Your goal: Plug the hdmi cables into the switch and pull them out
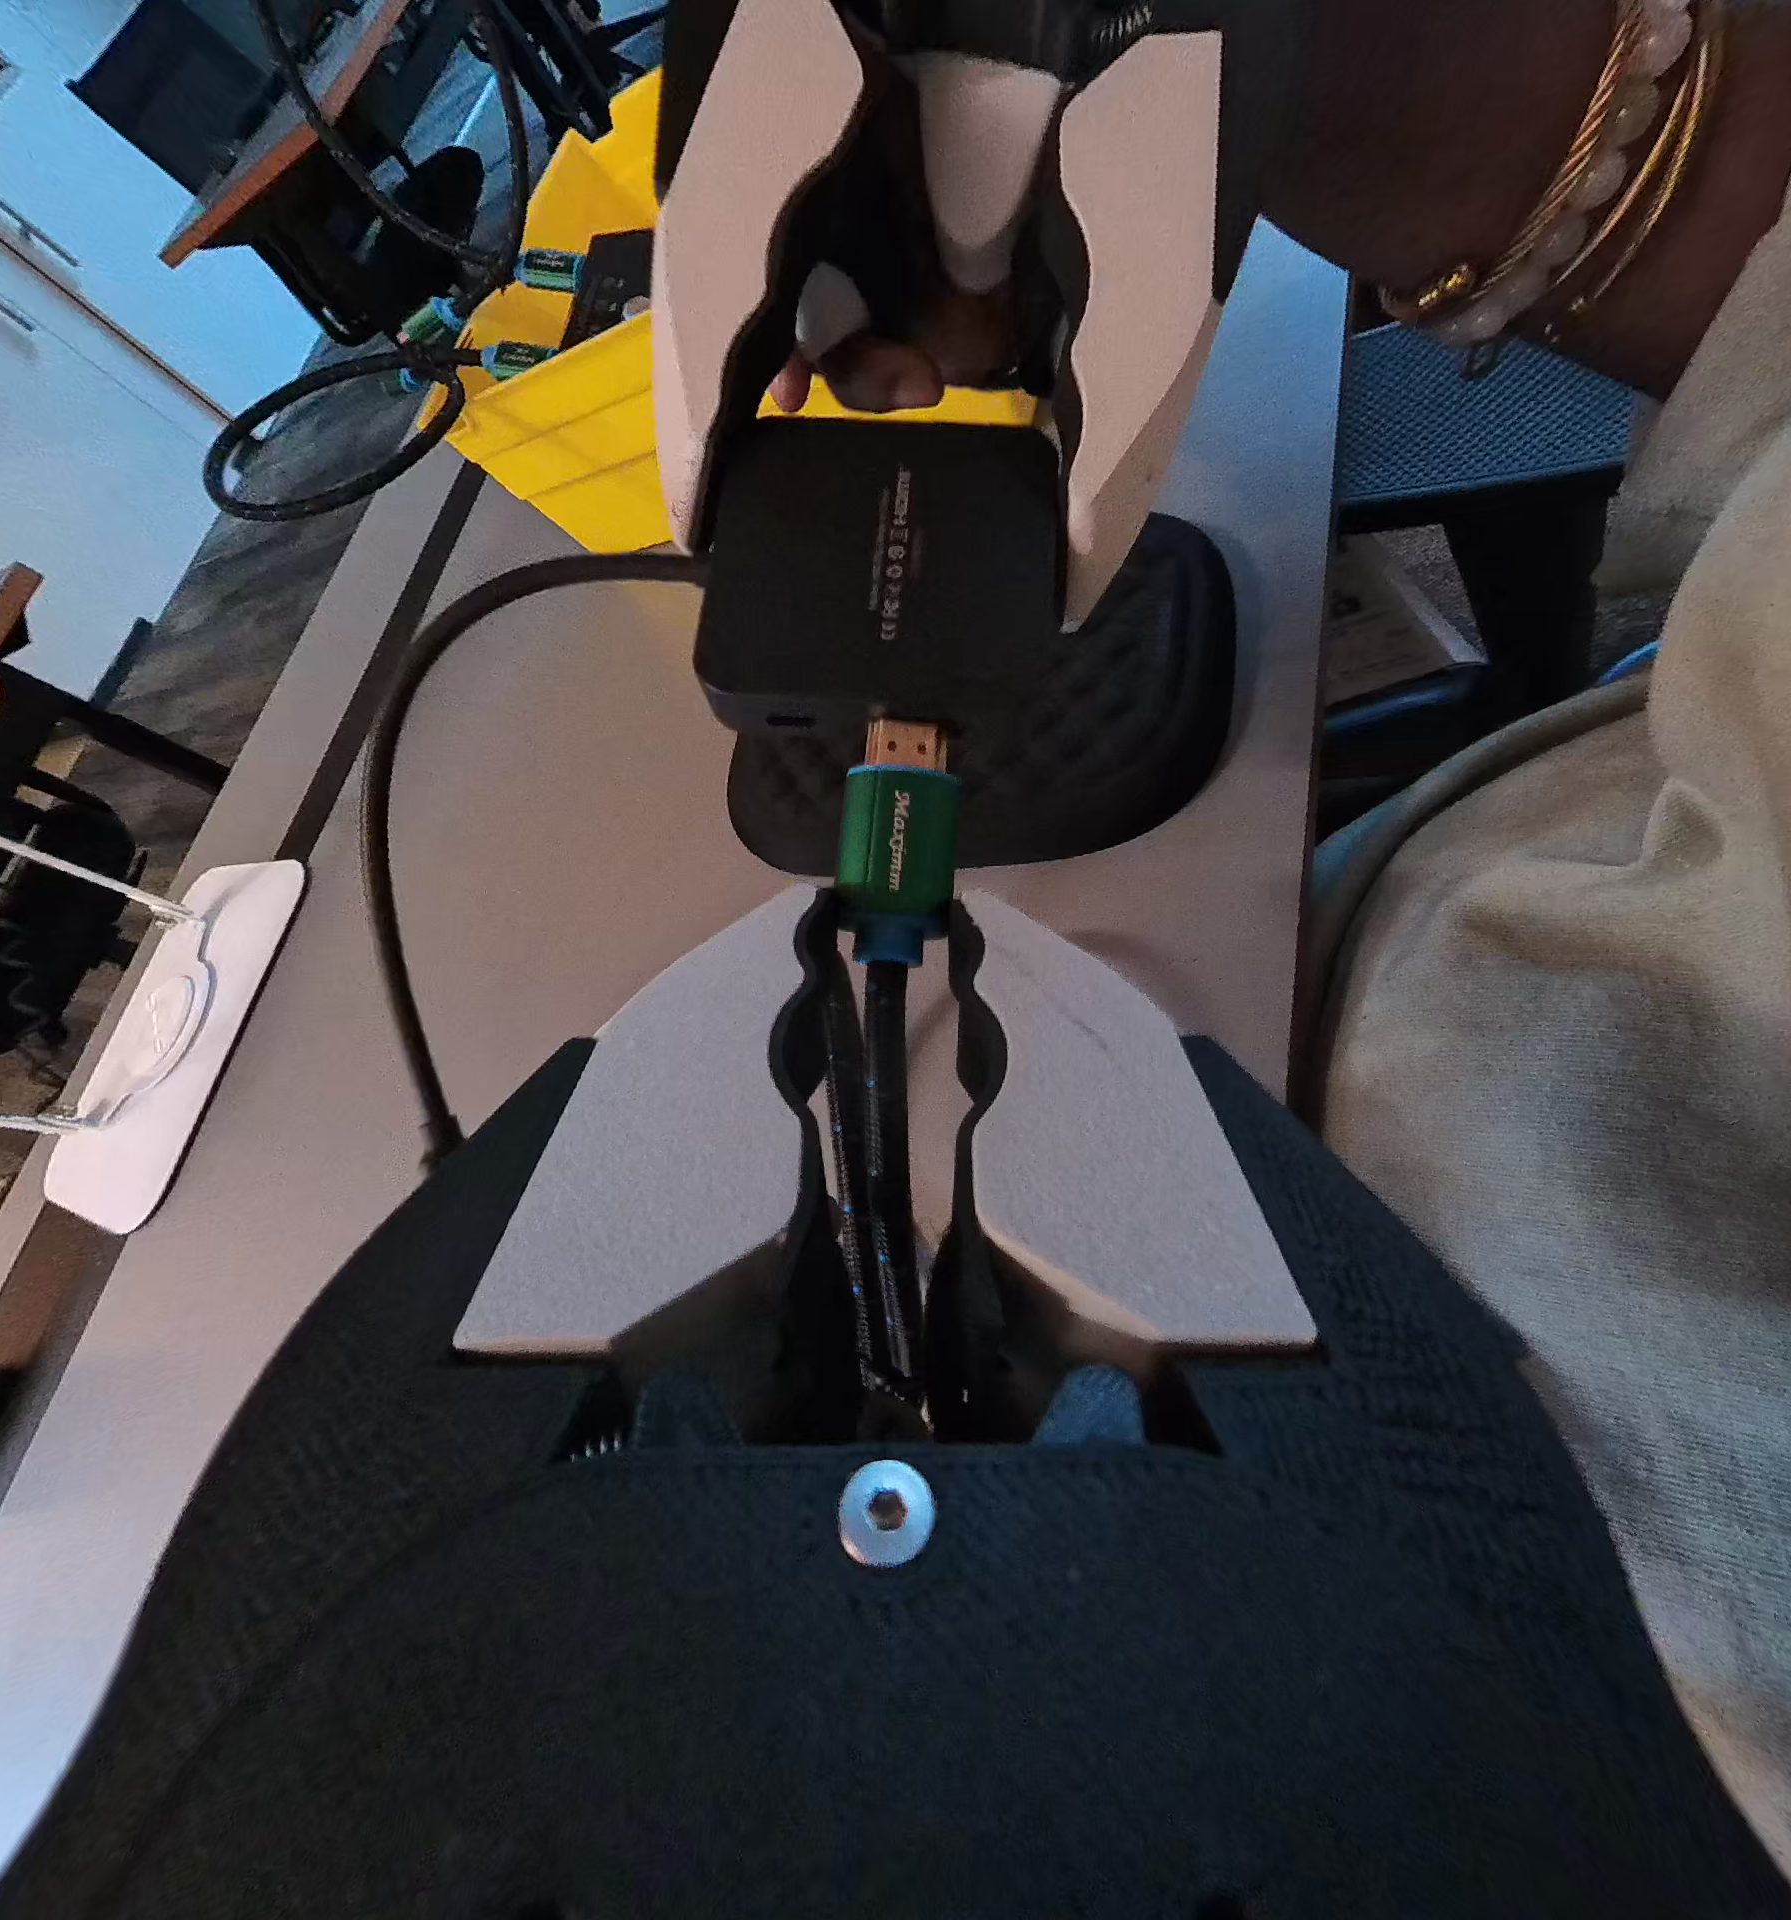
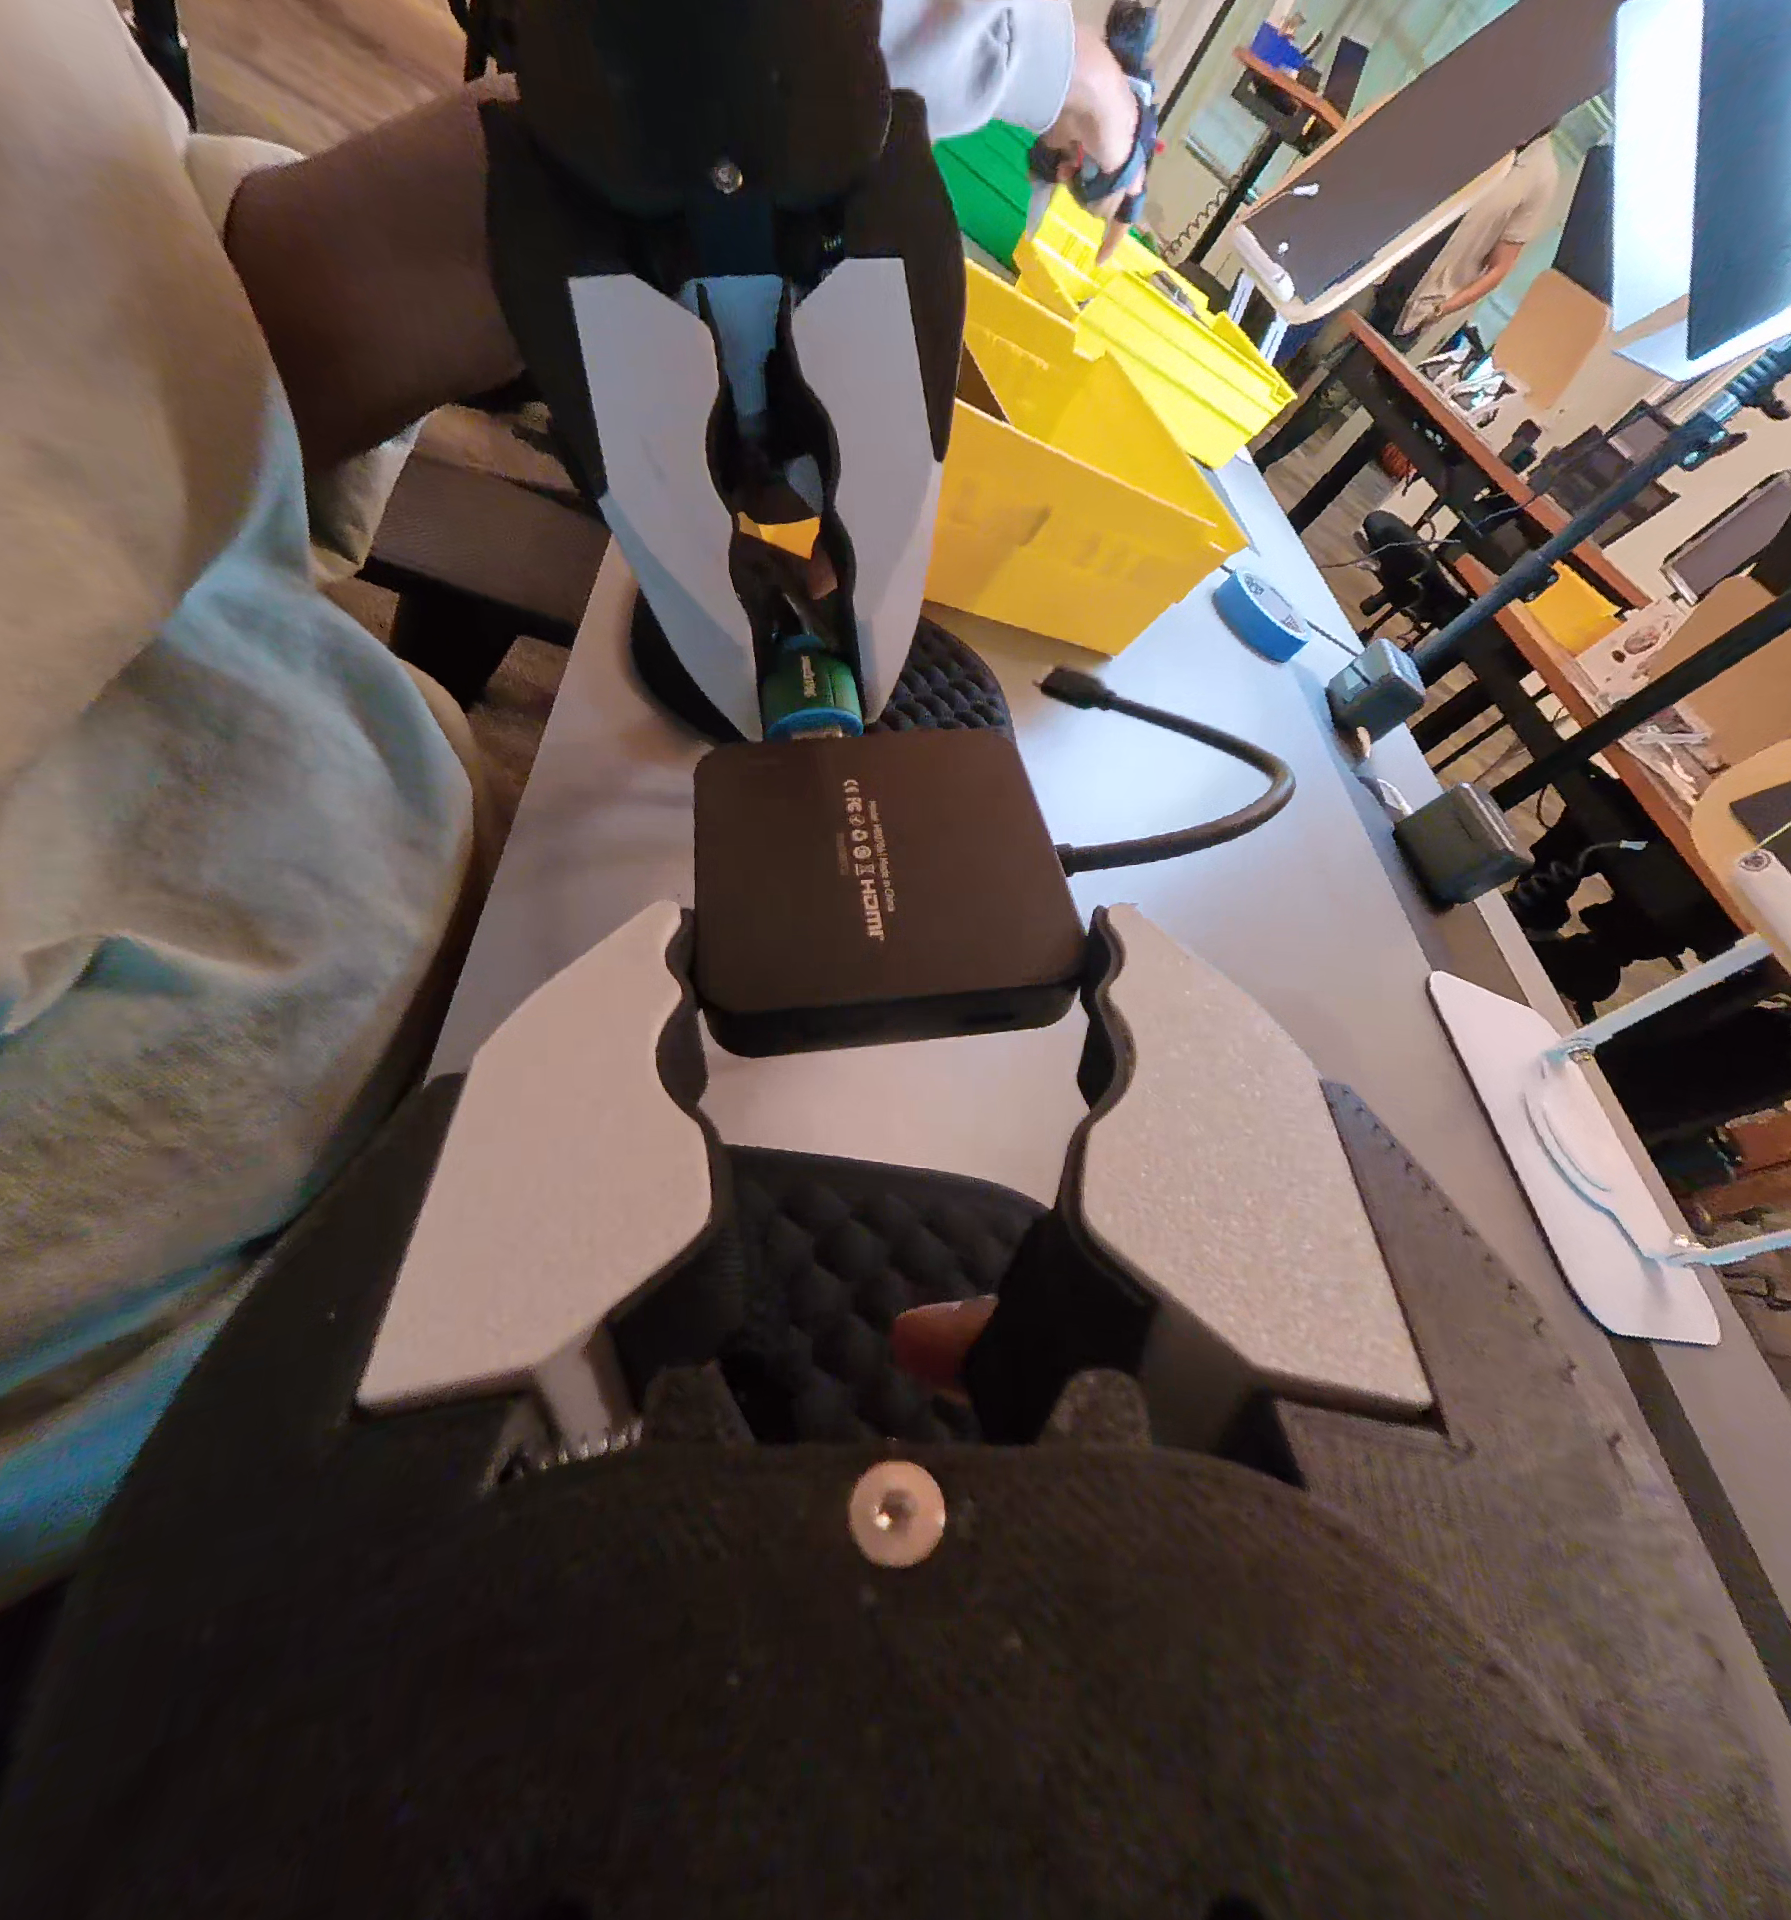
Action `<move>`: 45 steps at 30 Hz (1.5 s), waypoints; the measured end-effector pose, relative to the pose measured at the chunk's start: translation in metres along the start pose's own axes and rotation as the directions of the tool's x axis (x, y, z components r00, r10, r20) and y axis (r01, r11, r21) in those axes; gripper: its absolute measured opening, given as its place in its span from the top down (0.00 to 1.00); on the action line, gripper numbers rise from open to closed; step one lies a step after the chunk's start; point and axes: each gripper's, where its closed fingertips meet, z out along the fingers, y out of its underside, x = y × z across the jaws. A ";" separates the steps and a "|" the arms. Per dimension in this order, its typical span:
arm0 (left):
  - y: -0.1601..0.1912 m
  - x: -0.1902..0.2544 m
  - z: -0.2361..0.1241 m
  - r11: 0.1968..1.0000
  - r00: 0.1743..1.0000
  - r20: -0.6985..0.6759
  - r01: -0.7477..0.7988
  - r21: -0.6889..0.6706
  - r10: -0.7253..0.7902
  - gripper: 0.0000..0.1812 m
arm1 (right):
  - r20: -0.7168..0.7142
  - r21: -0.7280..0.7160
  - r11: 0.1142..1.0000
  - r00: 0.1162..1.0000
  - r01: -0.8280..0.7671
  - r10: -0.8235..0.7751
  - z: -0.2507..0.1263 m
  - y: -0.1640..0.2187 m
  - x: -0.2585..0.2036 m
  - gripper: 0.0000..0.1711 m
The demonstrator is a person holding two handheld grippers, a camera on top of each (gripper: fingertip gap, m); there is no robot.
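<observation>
My left gripper (image 1: 889,914) is shut on an HDMI cable with a green plug (image 1: 896,836), gripping it at the blue collar. The plug's gold tip (image 1: 906,743) sits at a port on the edge of the black switch (image 1: 875,566), partly in. My right gripper (image 2: 886,940) is shut on the black switch (image 2: 870,883) across its sides and holds it above the table. In the right wrist view the left gripper (image 2: 808,707) faces me with the green plug (image 2: 813,696) against the switch's far edge. The switch's own black cable (image 2: 1197,790) trails onto the table.
A black quilted pad (image 1: 1109,717) lies under the switch on the grey table (image 1: 579,748). Yellow bins (image 2: 1067,488) stand beyond, with more green-plug cables (image 1: 423,343) nearby. A blue tape roll (image 2: 1260,613) and a white stand base (image 2: 1577,1164) sit toward the table's edge. The person's torso is close by.
</observation>
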 end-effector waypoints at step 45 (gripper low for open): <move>0.006 0.004 0.017 0.991 0.994 0.055 -0.088 -0.099 0.094 0.89 | -0.029 -0.144 0.980 0.989 0.140 -0.146 -0.005 0.004 -0.003 0.58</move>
